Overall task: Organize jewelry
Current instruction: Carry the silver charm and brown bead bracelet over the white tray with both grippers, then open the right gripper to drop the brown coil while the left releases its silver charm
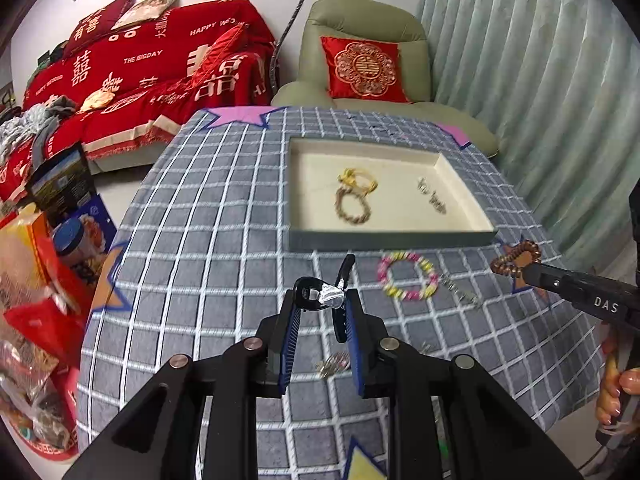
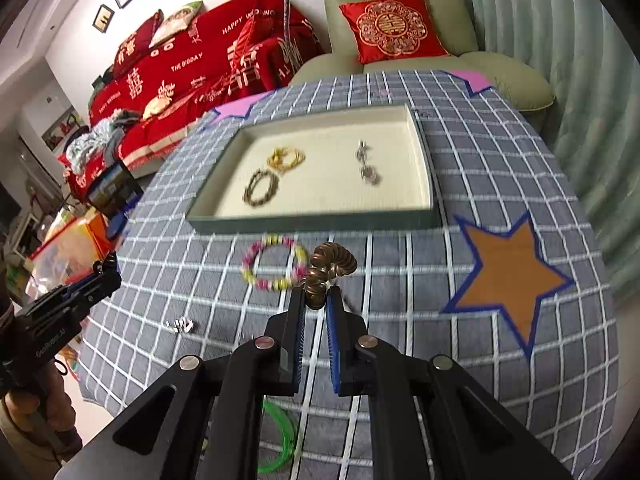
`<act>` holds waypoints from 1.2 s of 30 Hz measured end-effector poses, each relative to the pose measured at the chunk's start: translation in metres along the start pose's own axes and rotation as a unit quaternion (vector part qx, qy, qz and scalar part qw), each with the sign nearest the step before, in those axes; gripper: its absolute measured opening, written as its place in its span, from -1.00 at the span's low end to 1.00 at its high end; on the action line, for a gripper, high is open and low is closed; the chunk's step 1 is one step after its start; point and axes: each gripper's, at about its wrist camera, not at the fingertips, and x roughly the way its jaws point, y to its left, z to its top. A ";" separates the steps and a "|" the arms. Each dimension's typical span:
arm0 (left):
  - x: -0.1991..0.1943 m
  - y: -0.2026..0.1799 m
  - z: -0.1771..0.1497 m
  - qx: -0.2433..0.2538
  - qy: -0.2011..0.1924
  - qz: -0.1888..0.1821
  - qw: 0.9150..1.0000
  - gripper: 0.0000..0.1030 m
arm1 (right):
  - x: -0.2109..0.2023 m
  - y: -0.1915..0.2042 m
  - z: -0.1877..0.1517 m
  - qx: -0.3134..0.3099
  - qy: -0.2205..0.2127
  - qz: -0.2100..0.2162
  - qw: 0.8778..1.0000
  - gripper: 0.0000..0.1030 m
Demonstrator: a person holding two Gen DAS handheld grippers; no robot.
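Partly done: three pieces lie in the tray (image 2: 424, 168); right gripper (image 2: 316, 300) clamps a brown bead bracelet (image 2: 332, 266), left gripper (image 1: 322, 300) a black hair clip (image 1: 320, 294); a pink-yellow bracelet (image 2: 274, 266) awaits on the cloth

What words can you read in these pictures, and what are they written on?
"DAS": on the right gripper, seen from the left wrist view.
"HAPPY WED...": on the red sofa cover, cut off by a fold.
"THE BIGDAY": same red sofa cover.
Large white Chinese characters on the sofa cover: visible, not transcribed.
Lettering on the left gripper: too blurred to read.
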 end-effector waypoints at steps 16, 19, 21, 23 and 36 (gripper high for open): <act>0.076 -0.035 0.097 0.033 0.002 0.004 0.999 -0.40 | 0.039 -0.012 0.096 -0.018 -0.006 0.026 0.999 -0.78; 0.103 -0.040 0.105 0.037 0.012 0.012 0.999 -0.40 | 0.061 -0.019 0.106 -0.012 0.005 0.030 0.999 -0.78; 0.119 -0.042 0.107 0.039 0.020 0.017 0.999 -0.40 | 0.074 -0.023 0.111 -0.008 0.011 0.032 0.999 -0.78; 0.134 -0.043 0.108 0.040 0.026 0.023 0.999 -0.40 | 0.088 -0.026 0.114 -0.002 0.018 0.035 0.999 -0.78; 0.196 -0.040 0.101 0.049 0.062 0.051 0.996 -0.40 | 0.152 -0.037 0.117 0.011 0.054 0.028 0.998 -0.78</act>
